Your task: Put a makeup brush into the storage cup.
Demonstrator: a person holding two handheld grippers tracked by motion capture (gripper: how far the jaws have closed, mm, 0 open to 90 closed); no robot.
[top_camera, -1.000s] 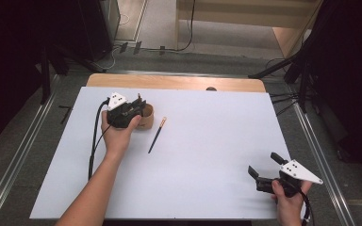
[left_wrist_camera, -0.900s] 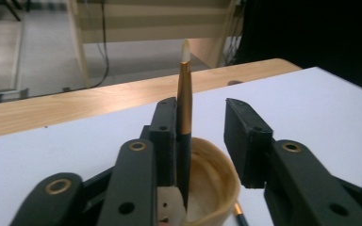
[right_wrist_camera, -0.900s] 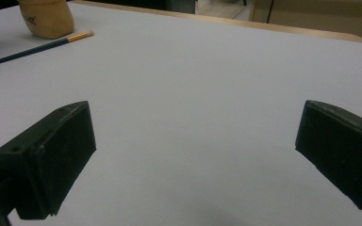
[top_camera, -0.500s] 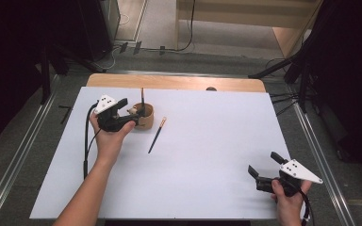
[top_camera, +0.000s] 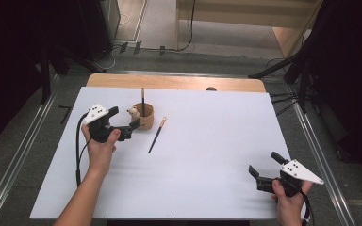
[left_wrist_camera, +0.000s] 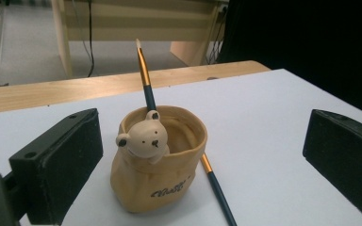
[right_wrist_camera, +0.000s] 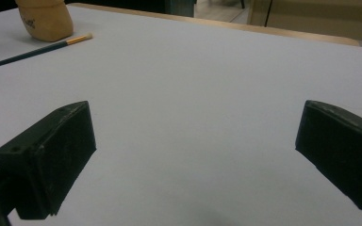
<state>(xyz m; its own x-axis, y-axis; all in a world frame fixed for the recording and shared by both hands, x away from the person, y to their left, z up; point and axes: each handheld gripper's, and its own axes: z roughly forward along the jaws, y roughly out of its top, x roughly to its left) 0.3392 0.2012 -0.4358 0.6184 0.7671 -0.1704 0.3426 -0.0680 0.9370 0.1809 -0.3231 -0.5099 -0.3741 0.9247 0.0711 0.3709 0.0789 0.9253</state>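
Now the left hand-held gripper (top_camera: 121, 123), wide open and empty, sits left of the bear cup (top_camera: 143, 117); the loose paintbrush (top_camera: 156, 135) lies right, pointing near-to-far.

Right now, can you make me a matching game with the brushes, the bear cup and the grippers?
Things:
1. bear pen cup
2. standing paintbrush
3. lying paintbrush
4. right gripper

Places or states:
A. flat on the white table sheet, beside the cup
B. open, far from the cup, near the table's front edge
C. upright inside the cup, tip up
D. between the open fingers of the left gripper

Pairs: 1-D, 2-C, 3-A, 4-B
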